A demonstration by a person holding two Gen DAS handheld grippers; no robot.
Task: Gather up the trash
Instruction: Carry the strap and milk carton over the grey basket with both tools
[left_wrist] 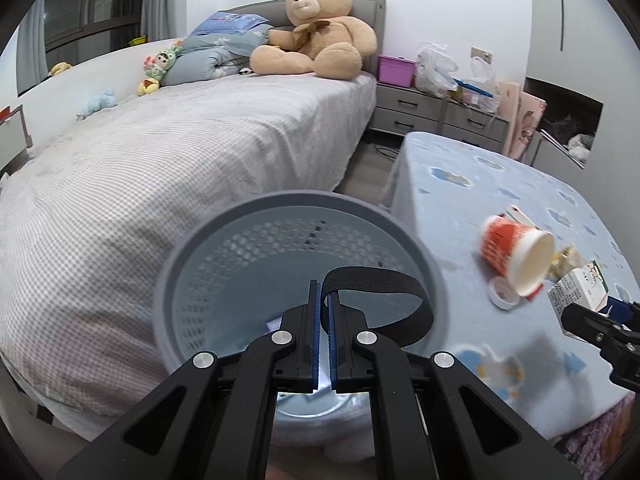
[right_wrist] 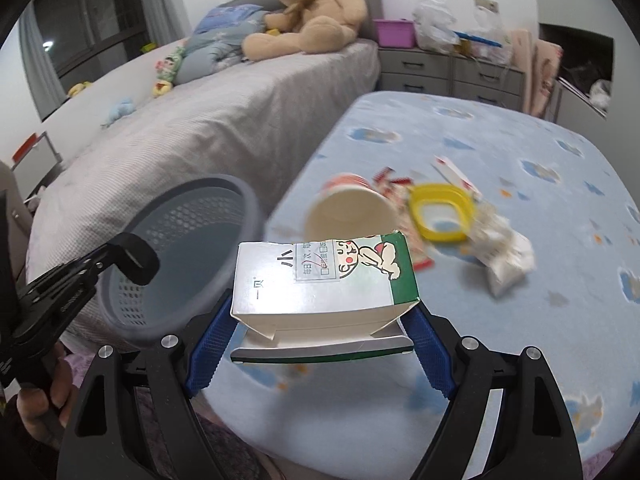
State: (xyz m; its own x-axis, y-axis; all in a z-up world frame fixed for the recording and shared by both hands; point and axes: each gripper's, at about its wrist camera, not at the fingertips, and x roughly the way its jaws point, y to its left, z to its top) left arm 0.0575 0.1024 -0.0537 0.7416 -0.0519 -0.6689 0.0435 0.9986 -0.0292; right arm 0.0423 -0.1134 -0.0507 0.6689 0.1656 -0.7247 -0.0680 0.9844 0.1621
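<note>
My left gripper [left_wrist: 323, 294] is shut on a black strap loop [left_wrist: 380, 280] over the round grey mesh basket [left_wrist: 224, 280], which sits between the bed and the table edge. My right gripper [right_wrist: 320, 336] is shut on a white and green carton [right_wrist: 320, 280]; its blue pads [right_wrist: 212, 332] press on both sides, just above the near table edge. The basket [right_wrist: 180, 240] lies to the carton's left. On the blue tablecloth [right_wrist: 500, 140] lie a tipped red and white paper cup [right_wrist: 348, 208], a yellow ring lid [right_wrist: 440, 212], a crumpled white wrapper [right_wrist: 504, 256] and red wrapper scraps.
A bed [left_wrist: 160, 160] with a large teddy bear [left_wrist: 320, 28] and small toys runs along the left. Grey nightstands [left_wrist: 420, 112] with bags and a purple box stand at the back. A small white lid [left_wrist: 505, 294] lies by the cup. A hand [right_wrist: 44, 400] holds the left gripper.
</note>
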